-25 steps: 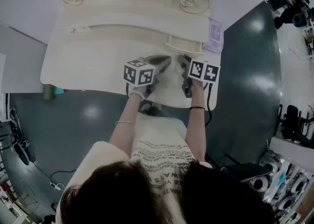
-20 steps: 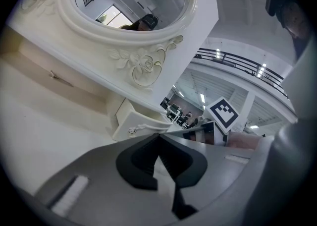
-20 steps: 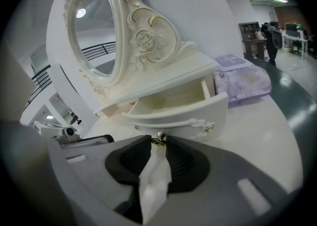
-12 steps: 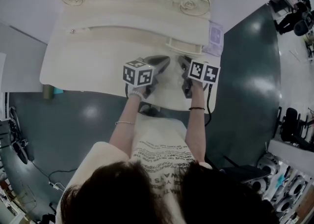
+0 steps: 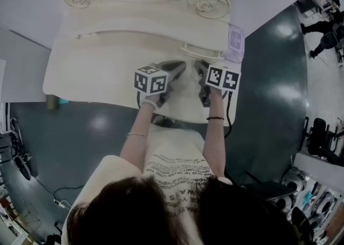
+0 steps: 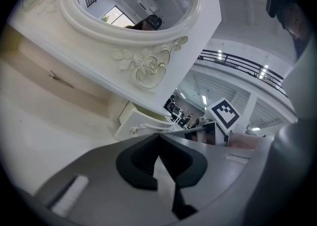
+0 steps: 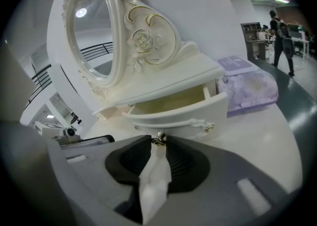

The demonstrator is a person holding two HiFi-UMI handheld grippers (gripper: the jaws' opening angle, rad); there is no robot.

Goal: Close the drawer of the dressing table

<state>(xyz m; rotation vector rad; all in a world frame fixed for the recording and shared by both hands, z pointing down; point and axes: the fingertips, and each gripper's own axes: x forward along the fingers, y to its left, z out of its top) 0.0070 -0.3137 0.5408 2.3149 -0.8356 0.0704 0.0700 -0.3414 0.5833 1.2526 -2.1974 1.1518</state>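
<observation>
Nothing's really moved over the last second, both grippers are parked where they were. Right gripper has its jaws nearly together, and they look to be pinching the tiny metal knob right at the tips. Just past that is the drawer, pulled well out of the dressing table. A purple tissue pack sits off to the jaws' right. Left gripper is closed on nothing, with the drawer just ahead of it. My guess is the drawer's light and slides easily. The knob looks slick and dainty, so I'd hold it gently or just push the stiff front panel.
</observation>
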